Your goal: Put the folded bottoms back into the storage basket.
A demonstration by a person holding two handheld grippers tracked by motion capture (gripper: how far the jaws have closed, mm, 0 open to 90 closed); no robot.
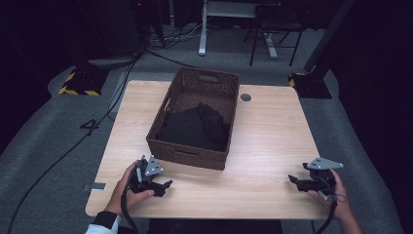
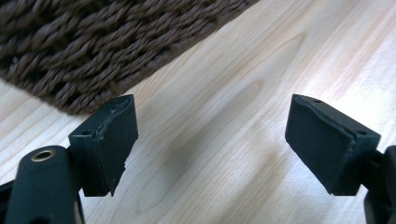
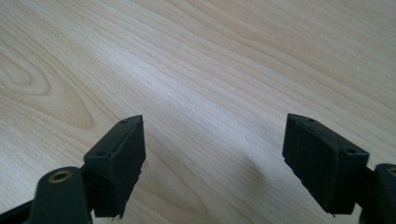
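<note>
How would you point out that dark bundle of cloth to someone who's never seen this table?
Find the light wooden table. On its far middle stands a brown woven basket with handle slots. The black cloth lies crumpled inside it, the one soft, matte thing there.

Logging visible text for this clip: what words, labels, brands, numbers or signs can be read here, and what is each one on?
"4": a dark figure on the grey floor left of the table.
No lettering shows on the wicker basket, the black cloth inside it, the tabletop or either hand-held gripper.
The yellow-and-black striped tape on the floor is a hazard marking and carries no words.
</note>
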